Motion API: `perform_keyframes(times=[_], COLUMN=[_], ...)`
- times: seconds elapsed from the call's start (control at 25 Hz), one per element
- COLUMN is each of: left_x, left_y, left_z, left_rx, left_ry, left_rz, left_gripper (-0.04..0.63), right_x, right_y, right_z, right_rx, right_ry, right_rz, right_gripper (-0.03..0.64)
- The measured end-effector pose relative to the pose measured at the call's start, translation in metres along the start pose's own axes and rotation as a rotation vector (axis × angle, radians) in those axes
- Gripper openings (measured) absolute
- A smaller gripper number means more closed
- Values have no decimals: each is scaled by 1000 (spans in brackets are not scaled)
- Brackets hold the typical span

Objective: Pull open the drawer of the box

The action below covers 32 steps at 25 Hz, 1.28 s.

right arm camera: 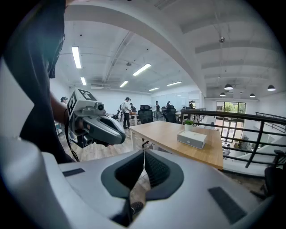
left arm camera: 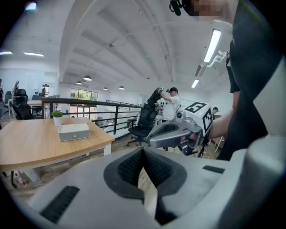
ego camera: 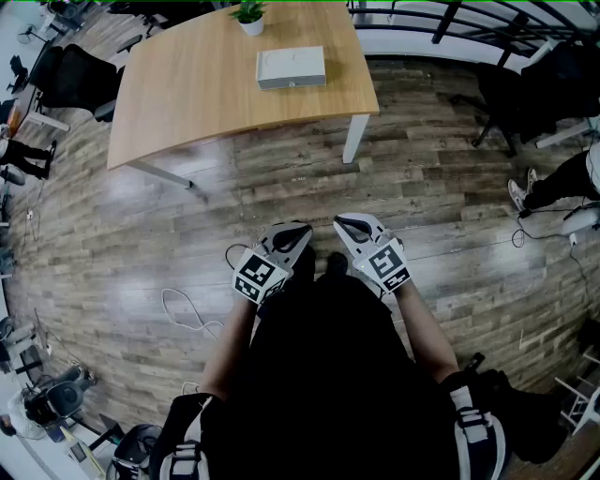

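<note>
The box point(ego camera: 292, 67) is a flat pale grey case with a drawer front, lying on a wooden table point(ego camera: 206, 84) far ahead of me. It also shows as the box point(left arm camera: 74, 131) in the left gripper view and the box point(right arm camera: 192, 138) in the right gripper view. My left gripper point(ego camera: 302, 228) and right gripper point(ego camera: 341, 223) are held side by side close to my body, over the floor, well short of the table. Both have their jaws closed tip to tip with nothing between them: left gripper point(left arm camera: 143, 150), right gripper point(right arm camera: 144, 152).
A small potted plant point(ego camera: 249, 16) stands behind the box on the table. White table legs point(ego camera: 355, 137) face me. Cables point(ego camera: 187, 309) lie on the wood floor at my left. Office chairs point(ego camera: 70, 75), a railing point(ego camera: 450, 19) and seated people point(ego camera: 562, 183) ring the area.
</note>
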<state>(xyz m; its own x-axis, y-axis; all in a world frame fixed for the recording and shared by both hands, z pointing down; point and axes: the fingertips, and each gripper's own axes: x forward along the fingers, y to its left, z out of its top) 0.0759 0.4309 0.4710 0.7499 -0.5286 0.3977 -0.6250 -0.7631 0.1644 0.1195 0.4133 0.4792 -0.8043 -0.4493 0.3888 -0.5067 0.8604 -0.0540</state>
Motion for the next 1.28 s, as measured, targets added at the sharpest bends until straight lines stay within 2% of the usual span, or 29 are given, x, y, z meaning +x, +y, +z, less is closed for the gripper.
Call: perform_keyframes(times=[0.2,0.48,0.72,0.88,1.28], left_x=[-9,-22,-12,-2,3], left_y=[6,11,17,27,76], left_z=[-1,-15,-12,3,7], left_rx=[-19,-32,-18,-40,-85], left_ry=[-14,-4,8,-26,-40], left_rz=[48,89,60,41,20], left_gripper=[21,21,21,21,21], right_x=[-4,-1,-10,-9,41], right_y=[1,3,-8,-19,-36], right_z=[-10,-7,-8,-14,-7], right_rx=[-17,0,12,58,54], right_ry=[18,-11,-6,-1,62], right_rz=[4,-11,-85,-108,-81], right_gripper=[25,25,25,25,25])
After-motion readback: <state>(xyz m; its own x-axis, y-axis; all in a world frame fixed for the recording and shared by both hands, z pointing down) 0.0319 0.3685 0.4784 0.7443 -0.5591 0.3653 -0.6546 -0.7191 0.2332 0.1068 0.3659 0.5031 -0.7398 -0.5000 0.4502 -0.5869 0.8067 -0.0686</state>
